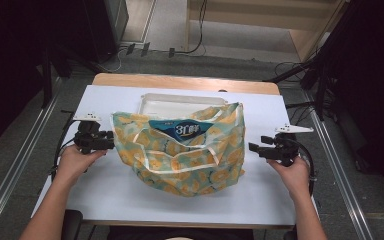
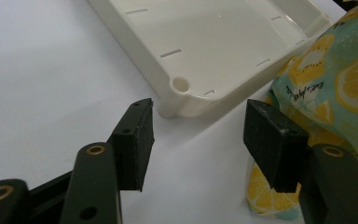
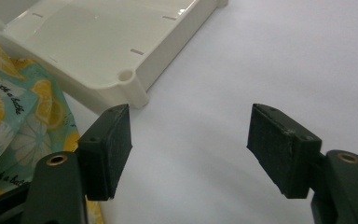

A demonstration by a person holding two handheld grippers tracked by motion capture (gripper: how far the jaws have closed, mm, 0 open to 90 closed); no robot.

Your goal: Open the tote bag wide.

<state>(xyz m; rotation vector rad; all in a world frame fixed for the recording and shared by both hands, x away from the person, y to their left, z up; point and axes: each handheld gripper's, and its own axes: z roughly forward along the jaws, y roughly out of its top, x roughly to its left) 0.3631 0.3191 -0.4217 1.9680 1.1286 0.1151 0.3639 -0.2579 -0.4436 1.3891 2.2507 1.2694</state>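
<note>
A teal cloth bag printed with yellow lemon slices lies in the middle of the white table. A blue package with white lettering shows in its open mouth. My left gripper rests at the bag's left edge, open, with nothing between its jaws; in the left gripper view the bag lies just right of the gripper. My right gripper stands open a little to the right of the bag, empty; in its own view the bag lies left of the gripper.
A shallow cream plastic tray sits behind the bag, partly covered by it; its corner is near both grippers. Bare white table lies in front of the bag. A wooden strip edges the table's far side.
</note>
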